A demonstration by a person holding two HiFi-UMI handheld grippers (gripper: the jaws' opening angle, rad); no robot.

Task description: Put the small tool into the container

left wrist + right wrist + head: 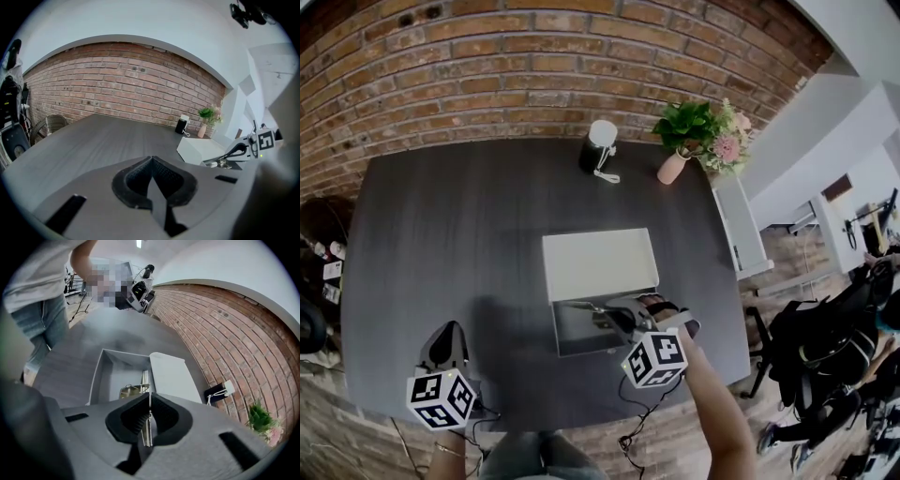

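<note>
A grey open-topped container [559, 335] sits near the table's front edge, with its pale lid [600, 262] lying across the far half. My right gripper [624, 320] hangs over the container's right side, shut on a thin metal tool [592, 308] that points left over the opening. In the right gripper view the right gripper [150, 412] pinches the tool [145, 380], whose tip reaches down inside the container [101, 373] next to a brass-coloured piece [126, 391]. My left gripper [445, 349] rests at the front left, shut and empty, and its view shows the left gripper [152, 174] pointing across bare table.
A black speaker with a white top [598, 147] and a potted plant in a pink vase [692, 139] stand at the table's far edge by the brick wall. A white cabinet [739, 230] flanks the right side. A person [44, 296] stands beyond the table's front.
</note>
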